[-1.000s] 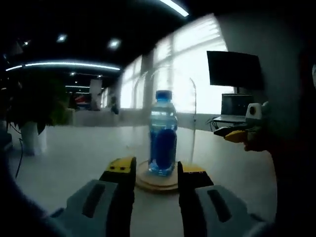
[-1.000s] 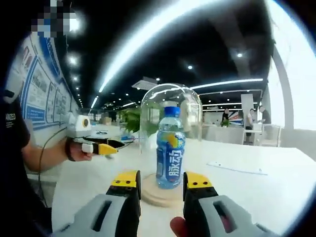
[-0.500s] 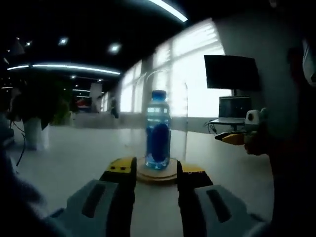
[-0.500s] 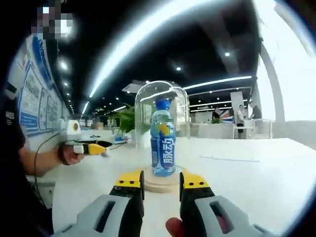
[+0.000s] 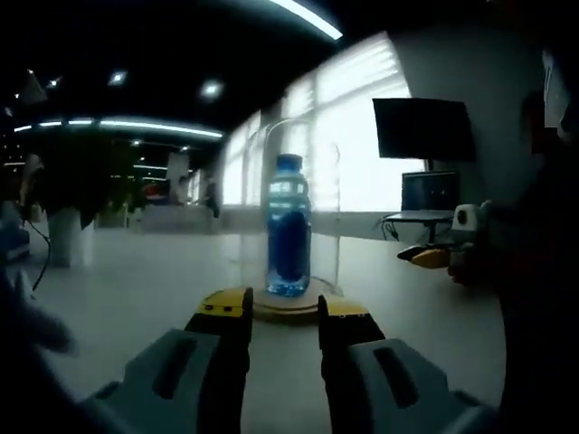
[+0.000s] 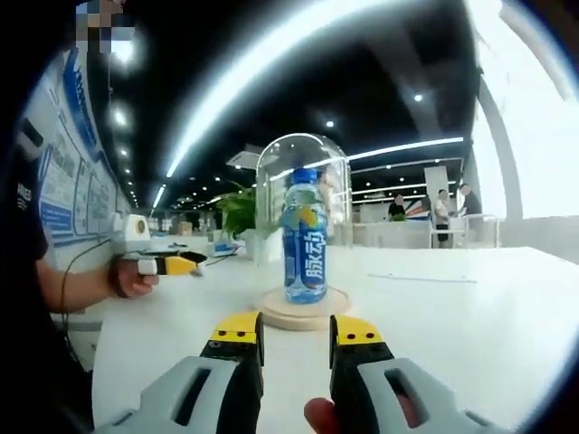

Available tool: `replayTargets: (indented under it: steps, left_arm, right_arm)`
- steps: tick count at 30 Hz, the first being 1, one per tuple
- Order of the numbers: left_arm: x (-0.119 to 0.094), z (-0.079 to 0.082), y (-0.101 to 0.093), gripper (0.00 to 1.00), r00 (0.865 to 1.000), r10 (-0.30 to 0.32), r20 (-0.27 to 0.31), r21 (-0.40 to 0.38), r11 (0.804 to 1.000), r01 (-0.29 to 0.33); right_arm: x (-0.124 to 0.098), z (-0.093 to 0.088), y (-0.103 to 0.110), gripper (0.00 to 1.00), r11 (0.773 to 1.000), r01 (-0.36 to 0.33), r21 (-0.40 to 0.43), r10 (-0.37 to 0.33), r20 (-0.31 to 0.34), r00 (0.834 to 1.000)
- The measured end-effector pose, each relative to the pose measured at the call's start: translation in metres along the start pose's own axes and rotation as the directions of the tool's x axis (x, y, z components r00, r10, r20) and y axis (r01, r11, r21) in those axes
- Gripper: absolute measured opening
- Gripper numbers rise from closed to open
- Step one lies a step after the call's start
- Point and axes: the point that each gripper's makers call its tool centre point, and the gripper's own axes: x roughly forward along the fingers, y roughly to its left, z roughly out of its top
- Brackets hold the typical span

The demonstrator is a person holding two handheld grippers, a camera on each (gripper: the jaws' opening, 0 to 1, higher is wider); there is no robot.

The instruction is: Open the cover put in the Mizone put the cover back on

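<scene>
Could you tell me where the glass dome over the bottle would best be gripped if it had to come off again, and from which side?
Probably low on the glass dome, where its wall runs straight and upright above the wooden base; the rounded top gives the jaws nothing flat to hold. Come in level from the near side, then lift straight up, since the bottle stands close inside.

White table [image 6: 507, 316], surface contents.
A round wooden base [image 6: 303, 309] is sitting directly on it; a sheet of paper [image 6: 421, 278] is lying flat well to one side.
</scene>
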Motion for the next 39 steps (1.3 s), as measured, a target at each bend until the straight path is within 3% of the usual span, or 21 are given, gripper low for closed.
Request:
replayTargets:
  steps: [14,20,26,39]
  left_arm:
    - [-0.004,-0.006,-0.001,0.2,1.0,0.013,-0.019,0.002,1.0,-0.013]
    - [-0.007,-0.003,0.001,0.2,1.0,0.03,0.0,-0.041,0.999,-0.03]
    - [-0.005,-0.004,-0.002,0.19,1.0,0.028,-0.003,-0.004,1.0,-0.028]
    - [-0.006,0.002,-0.004,0.19,1.0,0.009,0.028,-0.022,1.0,-0.009]
  right_arm:
    - [-0.01,0.004,0.002,0.2,0.999,0.031,0.013,-0.031,0.01,0.999]
    - [-0.014,0.001,0.006,0.2,0.999,0.035,0.014,-0.035,0.009,0.999]
    - [-0.015,0.003,0.002,0.2,0.998,0.059,0.02,-0.059,0.019,0.998]
    - [-0.015,0.002,0.001,0.2,0.998,0.056,0.006,-0.056,0.017,0.998]
